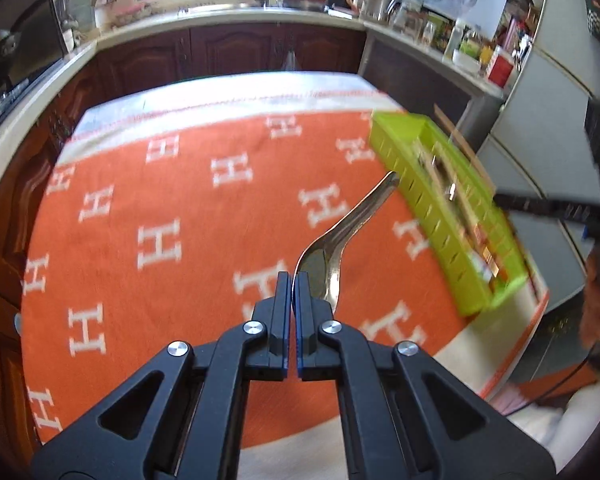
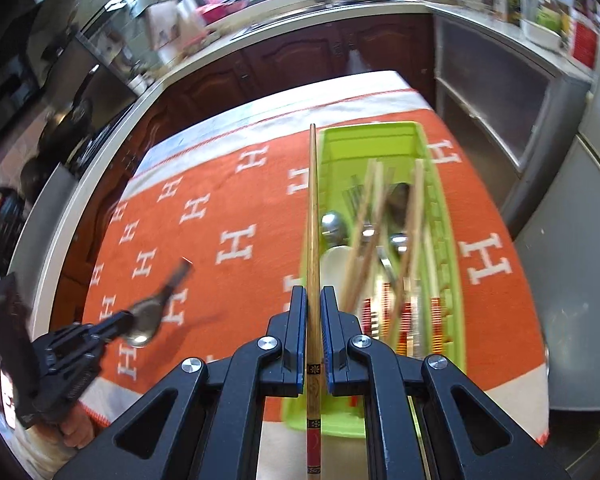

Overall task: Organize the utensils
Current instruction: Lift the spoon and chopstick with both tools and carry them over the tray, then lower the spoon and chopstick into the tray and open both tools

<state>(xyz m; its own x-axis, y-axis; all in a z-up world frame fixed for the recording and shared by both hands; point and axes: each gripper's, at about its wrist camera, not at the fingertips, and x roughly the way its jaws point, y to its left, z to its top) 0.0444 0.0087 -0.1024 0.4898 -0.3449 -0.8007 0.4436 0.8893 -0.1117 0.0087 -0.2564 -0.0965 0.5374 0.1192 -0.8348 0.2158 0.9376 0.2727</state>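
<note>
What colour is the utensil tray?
Lime green tray; the right wrist view shows it best.

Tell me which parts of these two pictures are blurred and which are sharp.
Left wrist view: the green tray at right is smeared by motion, while the left gripper and the spoon it holds stay crisp. Right wrist view: the right gripper and its chopstick are sharp, the tray's contents are streaked, and the spoon at lower left is blurred.
</note>
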